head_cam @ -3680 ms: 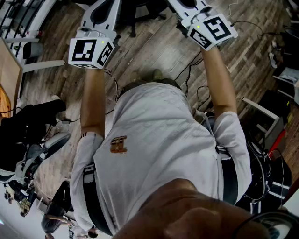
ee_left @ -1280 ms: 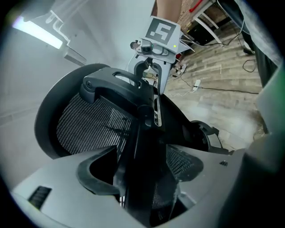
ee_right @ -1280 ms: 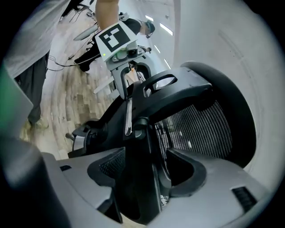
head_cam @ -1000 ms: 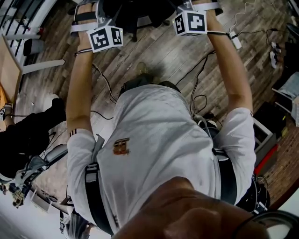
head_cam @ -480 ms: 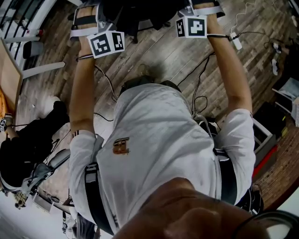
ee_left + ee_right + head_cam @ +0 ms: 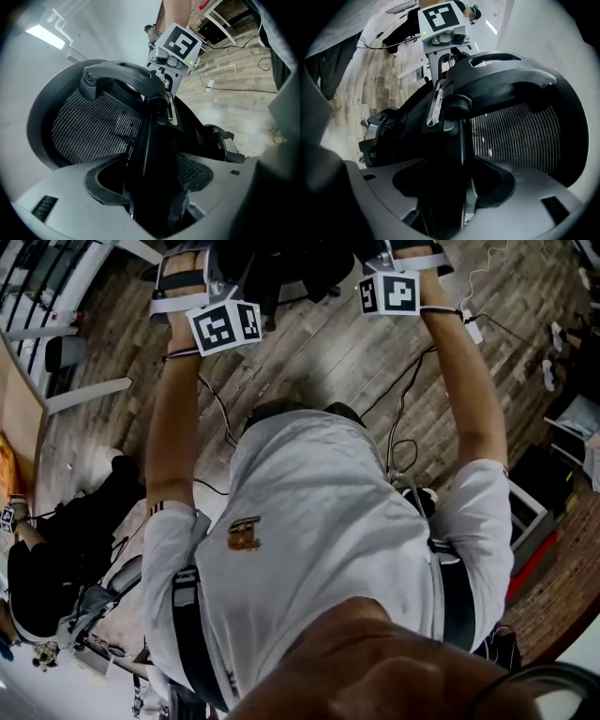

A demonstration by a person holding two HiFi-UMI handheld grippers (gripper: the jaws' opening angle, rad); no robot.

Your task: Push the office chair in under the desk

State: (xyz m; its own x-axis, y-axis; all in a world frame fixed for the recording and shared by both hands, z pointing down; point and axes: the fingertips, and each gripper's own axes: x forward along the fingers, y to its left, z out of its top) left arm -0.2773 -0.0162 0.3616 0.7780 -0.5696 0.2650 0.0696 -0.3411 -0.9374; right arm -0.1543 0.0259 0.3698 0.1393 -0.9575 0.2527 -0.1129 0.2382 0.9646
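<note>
Office chair (image 6: 272, 266): dark, at the top edge of the head view, straight ahead of the person and between the 2 raised grippers; only a part of it shows there.
Chair back: curved dark frame around a grey mesh panel (image 6: 93, 126), seen close from both gripper views, with a thick top bar (image 6: 506, 79) across it.
Left gripper (image 6: 151, 206): jaws closed narrowly on the dark upright bar of the chair's back, which fills the gap between the black pads.
Right gripper (image 6: 449, 197): jaws likewise clamped on the dark upright of the back, with the mesh to its right in that view.
Marker cubes: left cube (image 6: 223, 326) and right cube (image 6: 389, 293) sit level with each other in the head view; each gripper view shows the other gripper's cube beyond the chair's top.
Arms: both bare forearms stretched forward, left arm (image 6: 173, 418), right arm (image 6: 464, 390).
Shirt (image 6: 319, 540): white, fills the middle of the head view.
Floor (image 6: 328, 352): wooden planks, with black cables (image 6: 398, 413) lying loose near the person's right side.
</note>
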